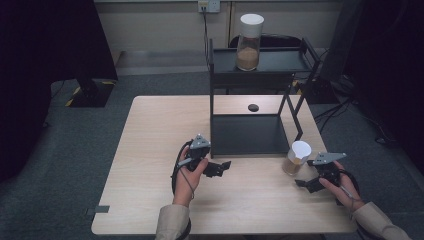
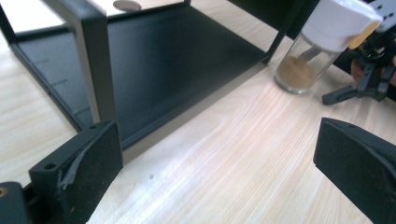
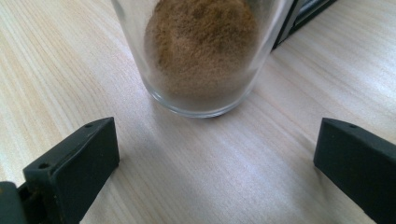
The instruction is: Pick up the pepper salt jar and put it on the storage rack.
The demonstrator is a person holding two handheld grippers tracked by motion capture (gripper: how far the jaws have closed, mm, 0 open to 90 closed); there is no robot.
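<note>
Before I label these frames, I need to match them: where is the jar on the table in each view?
High view: the jar stands right of centre, by the front right corner of the rack, just ahead of the right gripper.
Left gripper view: upper right, white lid tilted in frame.
Right gripper view: top centre, just beyond the open jaws.
Shared landmark: the rack's black base beside the jar.

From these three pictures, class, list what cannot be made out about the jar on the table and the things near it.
- Jar on the table: the right gripper view's top edge cuts off its lid.
- Small dark disc behind the rack: too small in the high view to identify.
- Jar on the rack's top shelf: contents are brown, too far to name.
</note>
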